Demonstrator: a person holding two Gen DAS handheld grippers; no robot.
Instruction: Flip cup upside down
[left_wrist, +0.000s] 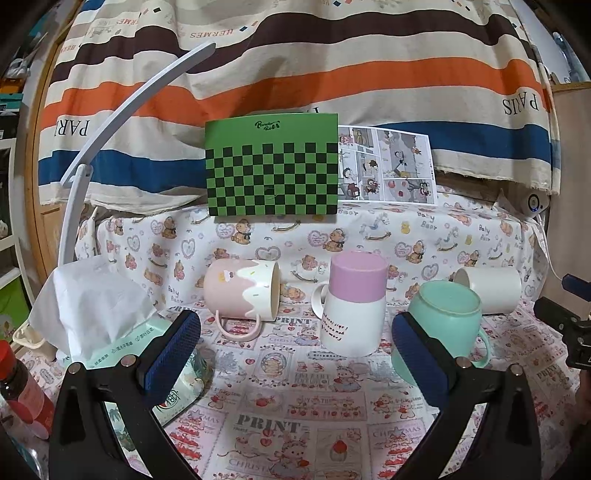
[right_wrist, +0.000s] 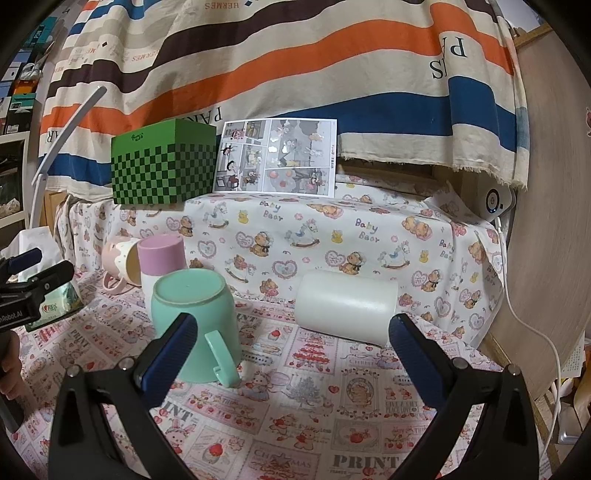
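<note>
Several cups sit on the printed cloth. A mint green cup (left_wrist: 443, 325) (right_wrist: 194, 321) stands upside down. A lilac-and-white cup (left_wrist: 352, 302) (right_wrist: 160, 262) stands upside down beside it. A pink-and-cream cup (left_wrist: 242, 291) (right_wrist: 122, 262) lies on its side at the left. A plain white cup (left_wrist: 489, 290) (right_wrist: 345, 308) lies on its side at the right. My left gripper (left_wrist: 295, 354) is open and empty, short of the lilac cup. My right gripper (right_wrist: 291, 354) is open and empty, between the mint cup and the white cup.
A tissue pack (left_wrist: 99, 317) and a red-capped bottle (left_wrist: 22, 395) lie at the left. A green checkered box (left_wrist: 273, 166) (right_wrist: 164, 166) and a comic sheet (left_wrist: 386, 164) (right_wrist: 279, 155) stand on the raised ledge behind. A white lamp arm (left_wrist: 110, 122) curves up at left.
</note>
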